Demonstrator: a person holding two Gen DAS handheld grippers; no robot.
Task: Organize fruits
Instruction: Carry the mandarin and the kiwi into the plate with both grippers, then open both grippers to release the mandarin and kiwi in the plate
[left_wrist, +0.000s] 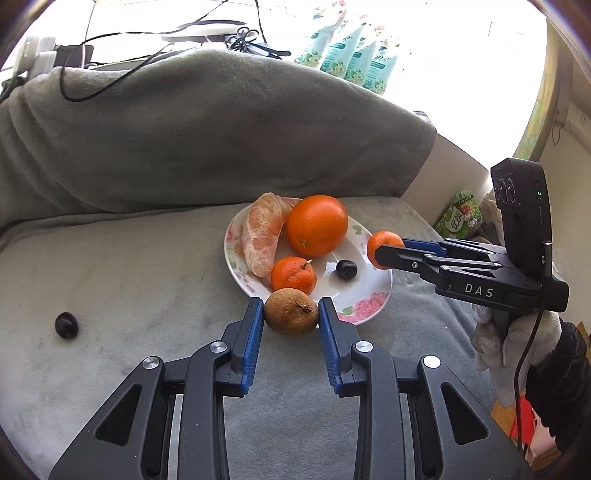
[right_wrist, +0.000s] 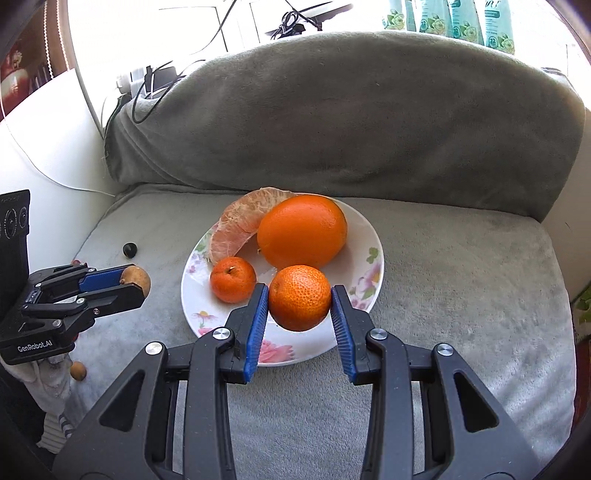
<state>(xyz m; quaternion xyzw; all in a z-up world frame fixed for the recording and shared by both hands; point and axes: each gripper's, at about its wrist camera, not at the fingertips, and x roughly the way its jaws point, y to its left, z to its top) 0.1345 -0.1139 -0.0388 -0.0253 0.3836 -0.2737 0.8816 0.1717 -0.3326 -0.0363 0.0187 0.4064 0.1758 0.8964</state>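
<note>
A floral white plate (left_wrist: 365, 291) (right_wrist: 365, 236) sits on the grey cushion and holds a big orange (left_wrist: 317, 225) (right_wrist: 302, 230), a peeled pomelo piece (left_wrist: 260, 236) (right_wrist: 236, 225), a small mandarin (left_wrist: 293, 274) (right_wrist: 232, 279) and a dark grape (left_wrist: 346, 270). My left gripper (left_wrist: 291, 314) (right_wrist: 138, 282) is shut on a brown kiwi-like fruit (left_wrist: 291, 312) (right_wrist: 138, 280) at the plate's near left rim. My right gripper (right_wrist: 299, 299) (left_wrist: 384, 251) is shut on a mandarin (right_wrist: 299, 297) (left_wrist: 384, 242) above the plate's near right side.
Another dark grape (left_wrist: 66, 325) (right_wrist: 129, 250) lies on the cushion left of the plate. A small brown fruit (right_wrist: 78, 370) lies near the cushion's left edge. A grey-covered backrest (left_wrist: 207, 136) rises behind the plate. Cables and green packets sit beyond it.
</note>
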